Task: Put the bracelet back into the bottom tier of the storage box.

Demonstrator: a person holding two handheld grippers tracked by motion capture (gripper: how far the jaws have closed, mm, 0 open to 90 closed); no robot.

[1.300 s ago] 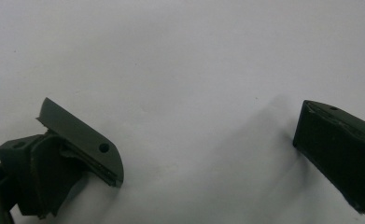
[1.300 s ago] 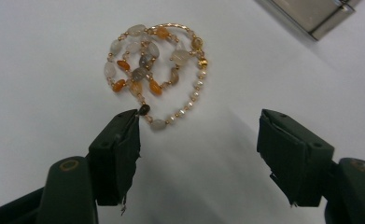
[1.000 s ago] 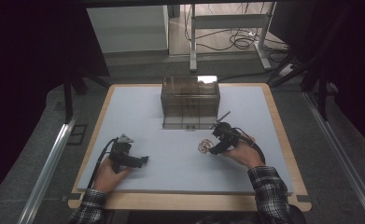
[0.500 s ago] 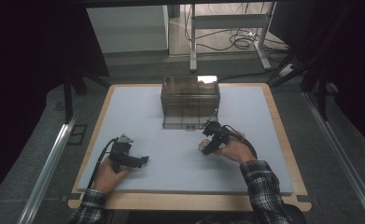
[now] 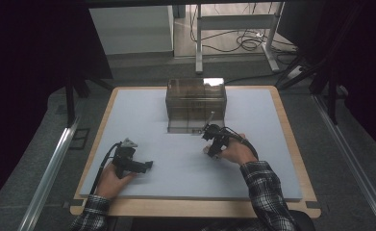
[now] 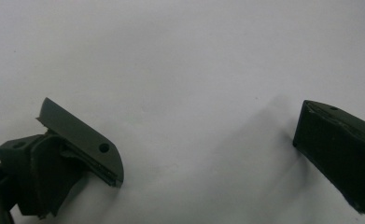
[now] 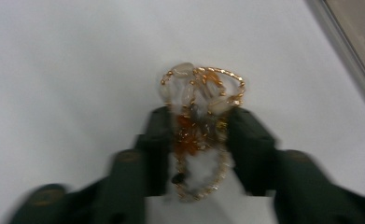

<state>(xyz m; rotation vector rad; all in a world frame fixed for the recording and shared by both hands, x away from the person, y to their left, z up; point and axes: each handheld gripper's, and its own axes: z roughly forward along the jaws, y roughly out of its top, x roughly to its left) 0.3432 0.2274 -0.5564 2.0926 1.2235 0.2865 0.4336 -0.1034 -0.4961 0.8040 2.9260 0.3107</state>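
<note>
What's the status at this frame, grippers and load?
Left gripper open, nothing between the jaws, low over the mat. Right gripper shut on beaded bracelet, just in front of the clear box. Nothing in the way.

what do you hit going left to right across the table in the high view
left gripper → brown see-through box → right gripper, shut on a gold beaded bracelet → the person's right hand

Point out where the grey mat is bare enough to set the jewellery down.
Bare mat lies left of the clear box, between the left gripper and right gripper, and right of the box. It is crowded just before the box, where the right gripper holds the bracelet.
</note>
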